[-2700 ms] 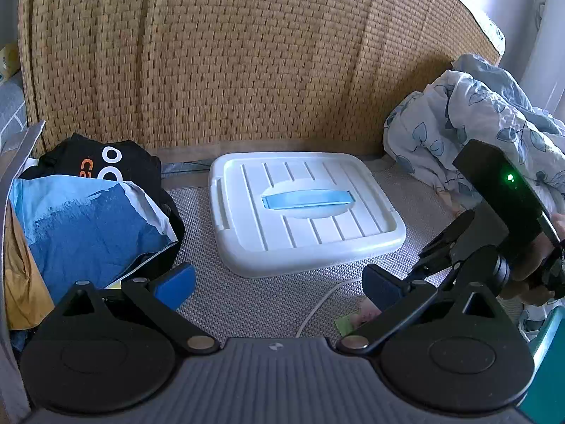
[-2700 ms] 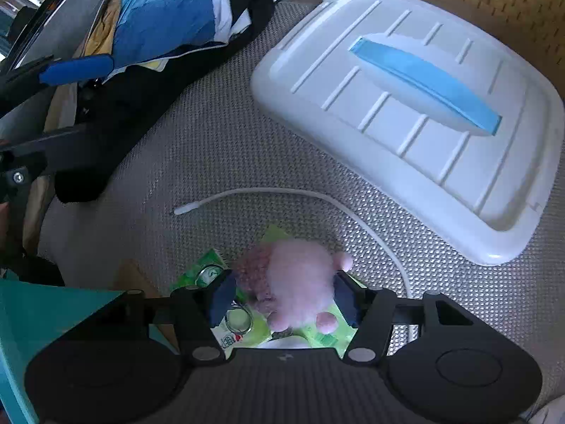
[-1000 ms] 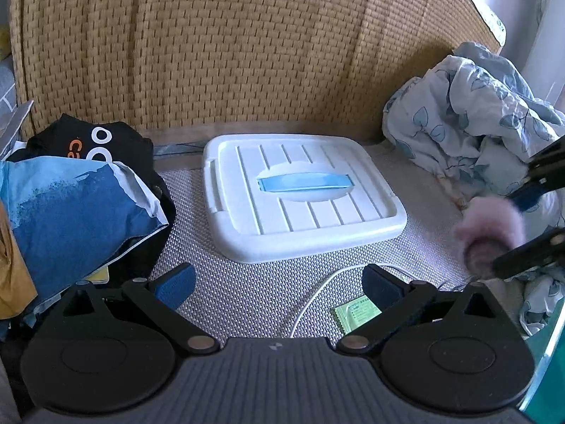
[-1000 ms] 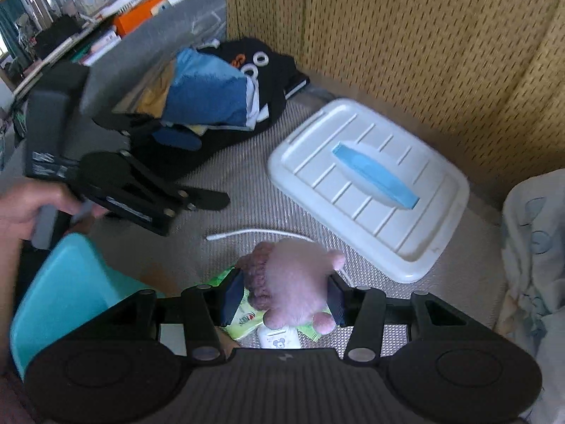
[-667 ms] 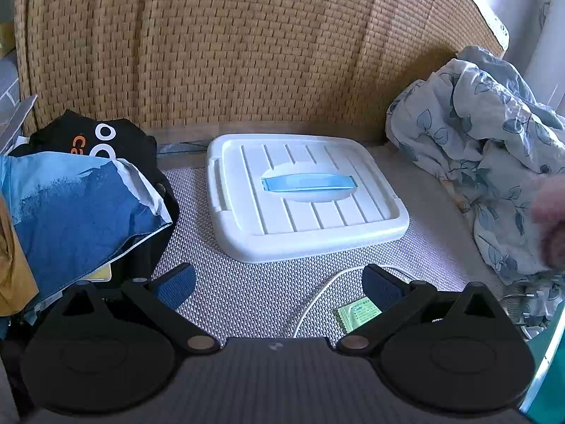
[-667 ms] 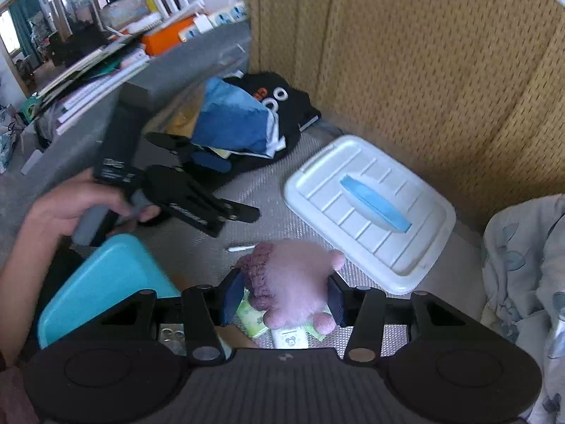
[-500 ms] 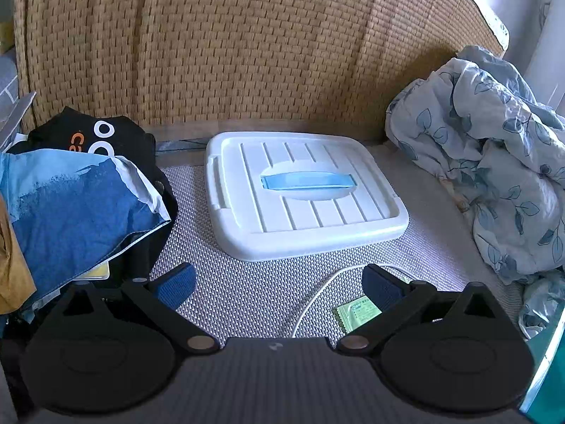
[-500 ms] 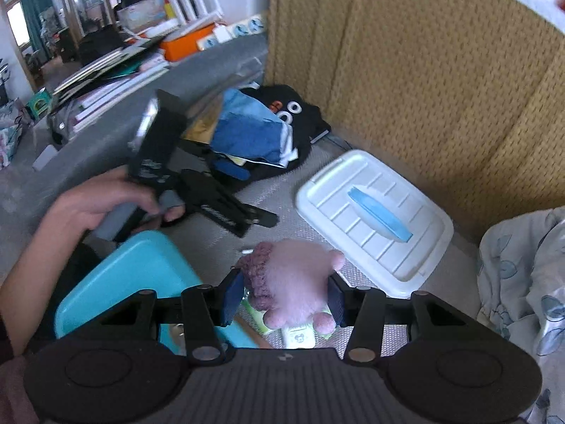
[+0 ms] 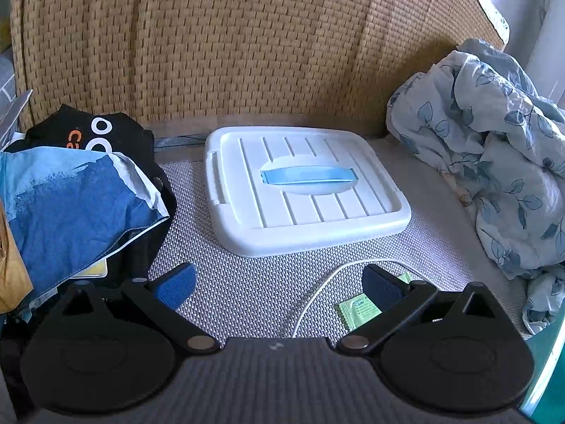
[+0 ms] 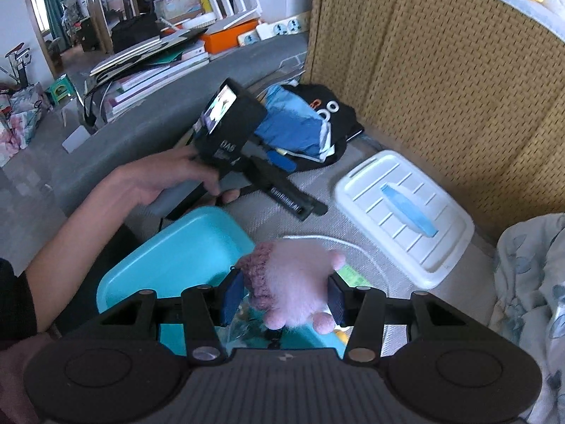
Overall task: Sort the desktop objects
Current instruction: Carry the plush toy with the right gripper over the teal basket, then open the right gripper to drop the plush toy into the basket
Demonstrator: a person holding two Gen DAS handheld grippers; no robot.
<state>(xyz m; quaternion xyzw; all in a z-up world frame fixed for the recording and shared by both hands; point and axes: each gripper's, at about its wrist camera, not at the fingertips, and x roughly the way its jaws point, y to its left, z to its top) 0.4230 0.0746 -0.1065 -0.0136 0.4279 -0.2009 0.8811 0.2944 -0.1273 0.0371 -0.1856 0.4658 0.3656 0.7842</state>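
Clamping one pink plush toy (image 10: 293,282) between its blue pads, the right gripper (image 10: 282,298) hangs above the near end of a teal tray (image 10: 176,247). To the left, the left gripper (image 9: 279,284) is spread wide and holds nothing, low over bare woven mat. Between its fingers lie one white cable (image 9: 310,300) and a green sachet (image 9: 356,312) with unreadable print. One white lidded box (image 9: 303,190) sits farther off; the black garment (image 9: 88,130) far left shows "ca" and two rings.
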